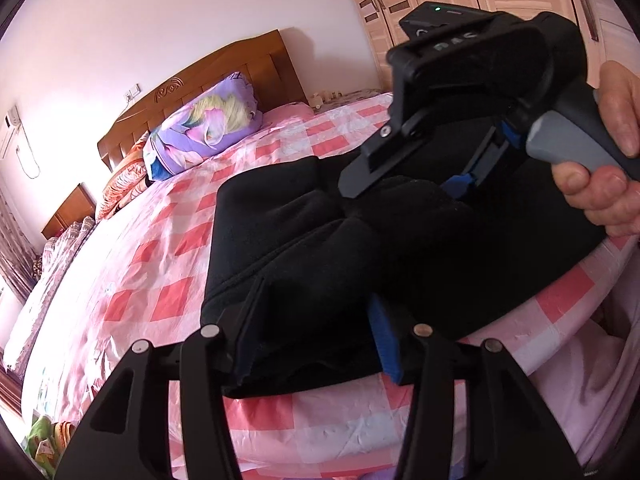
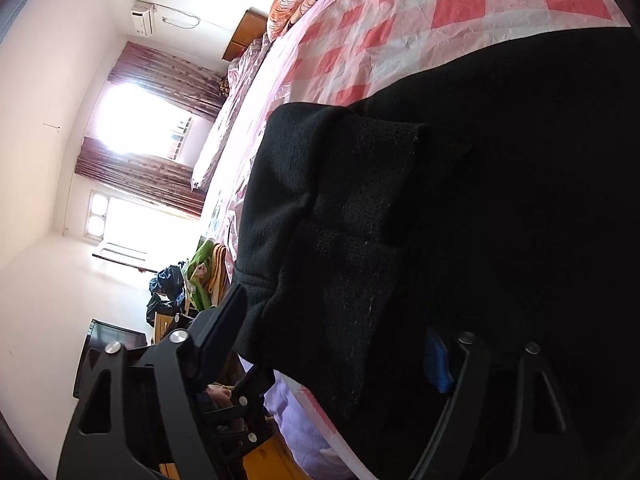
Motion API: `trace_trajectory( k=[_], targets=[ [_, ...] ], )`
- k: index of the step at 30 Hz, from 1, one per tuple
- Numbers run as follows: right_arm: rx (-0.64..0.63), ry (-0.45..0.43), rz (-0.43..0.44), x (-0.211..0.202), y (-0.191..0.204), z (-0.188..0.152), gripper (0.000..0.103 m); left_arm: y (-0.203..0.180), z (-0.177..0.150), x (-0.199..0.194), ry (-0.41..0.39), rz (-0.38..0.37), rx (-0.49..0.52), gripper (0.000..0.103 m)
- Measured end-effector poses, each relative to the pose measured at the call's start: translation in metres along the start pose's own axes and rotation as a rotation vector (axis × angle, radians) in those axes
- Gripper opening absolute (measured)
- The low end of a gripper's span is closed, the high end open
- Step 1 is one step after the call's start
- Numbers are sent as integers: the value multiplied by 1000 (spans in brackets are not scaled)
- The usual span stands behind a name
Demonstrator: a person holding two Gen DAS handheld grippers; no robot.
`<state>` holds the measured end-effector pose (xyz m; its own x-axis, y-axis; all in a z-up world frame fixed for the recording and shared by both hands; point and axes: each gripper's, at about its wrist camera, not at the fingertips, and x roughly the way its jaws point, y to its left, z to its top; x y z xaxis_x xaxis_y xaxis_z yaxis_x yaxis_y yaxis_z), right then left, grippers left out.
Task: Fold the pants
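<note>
Left wrist view: the black pants (image 1: 320,248) lie in a thick folded bundle at the near edge of the bed (image 1: 168,280), filling the centre. The left gripper (image 1: 316,344) straddles the bundle's near corner at six o'clock, fingers partly apart with cloth between them; whether the pads press it I cannot tell. At two o'clock a hand (image 1: 612,152) holds the right gripper (image 1: 416,184), tips down on the pants.

Right wrist view: the layered stack of pants (image 2: 360,240) fills centre to three o'clock. The right gripper (image 2: 336,340) stands fairly wide around its edge, grip unclear.

The folding looks mostly done; a last fold or tidying may remain.
</note>
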<state>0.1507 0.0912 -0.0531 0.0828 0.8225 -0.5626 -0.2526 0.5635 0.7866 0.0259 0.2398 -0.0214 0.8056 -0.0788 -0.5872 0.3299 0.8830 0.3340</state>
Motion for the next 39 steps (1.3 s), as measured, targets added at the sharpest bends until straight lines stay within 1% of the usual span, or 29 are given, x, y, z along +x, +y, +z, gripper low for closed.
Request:
trace_trajectory(
  k=[2, 3, 4, 5, 6, 7, 8, 9, 11, 13, 14, 16, 17, 19, 20, 21, 22, 23, 24, 25, 26, 27, 29, 30, 32, 34, 36, 37, 39],
  targets=[
    [-24, 1, -17, 3, 2, -2, 58, -1, -1, -1, -6, 0, 1, 50],
    [-36, -9, -20, 3, 2, -3, 30, 0, -2, -2, -13, -11, -3, 51],
    [-58, -28, -25, 1, 4, -5, 22, 1, -2, -6, -23, -32, -11, 56],
    [-82, -44, -3, -2, 10, -5, 22, 4, -3, -12, -38, -55, -27, 64],
    [-125, -53, -15, -7, 21, -4, 22, 8, -4, -18, -53, -58, -54, 71],
    [-163, -63, -27, -10, 32, -2, 22, 13, -6, -24, -68, -42, -90, 86],
    [-204, -75, -29, -14, 47, 2, 22, 20, -11, -28, -80, -15, -137, 98],
    [-246, -86, -20, -20, 65, 8, 22, 27, -16, -31, -82, 17, -186, 100],
    [-317, -110, -17, -28, 99, 19, 21, 38, -25, -32, -78, 57, -286, 101],
    [-394, -131, -36, -36, 134, 28, 21, 51, -30, -30, -71, 66, -409, 101],
    [-418, -137, -35, -40, 147, 31, 21, 58, -31, -27, -77, 51, -486, 101],
    [-457, -156, -31, -51, 166, 32, 21, 63, -27, -16, -62, 13, -572, 101],
    [-470, -170, -26, -56, 174, 32, 21, 61, -22, -5, -18, 26, -571, 101],
    [-514, -231, -7, -84, 190, 29, 20, 52, -14, 21, 77, 109, -507, 102],
    [-530, -260, -6, -96, 196, 29, 20, 53, -13, 25, 76, 116, -514, 102],
    [-546, -297, -16, -114, 197, 27, 20, 57, -15, 24, 58, 102, -556, 102],
    [-553, -319, -32, -130, 194, 29, 20, 66, -17, 22, 28, 66, -616, 102],
    [-557, -336, -39, -146, 186, 28, 20, 76, -21, 17, -13, 7, -694, 102],
    [-549, -345, -44, -159, 173, 27, 20, 84, -24, 15, -37, -34, -744, 102],
    [-523, -350, -50, -169, 158, 25, 20, 88, -25, 13, -49, -67, -781, 102],
    [-501, -354, -53, -176, 142, 22, 20, 91, -24, 13, -49, -76, -790, 102],
    [-488, -362, -57, -182, 127, 14, 20, 91, -20, 15, -42, -59, -772, 102],
    [-462, -377, -68, -186, 96, -7, 20, 79, -10, 14, -21, 8, -697, 102],
    [-423, -389, -73, -189, 70, -22, 20, 74, -8, 13, -12, 30, -669, 102],
    [-334, -405, -79, -188, 22, -46, 20, 63, -3, 14, 9, 44, -610, 102],
    [-220, -381, -102, -174, -37, -65, 20, 56, -1, 19, 38, 56, -544, 102],
    [-115, -333, -133, -155, -84, -79, 20, 40, 1, 26, 75, 83, -454, 102],
    [-87, -316, -135, -146, -100, -85, 20, 32, 2, 29, 95, 106, -417, 102],
    [-69, -332, -103, -146, -108, -93, 20, 27, 0, 36, 121, 149, -393, 102]
  ],
)
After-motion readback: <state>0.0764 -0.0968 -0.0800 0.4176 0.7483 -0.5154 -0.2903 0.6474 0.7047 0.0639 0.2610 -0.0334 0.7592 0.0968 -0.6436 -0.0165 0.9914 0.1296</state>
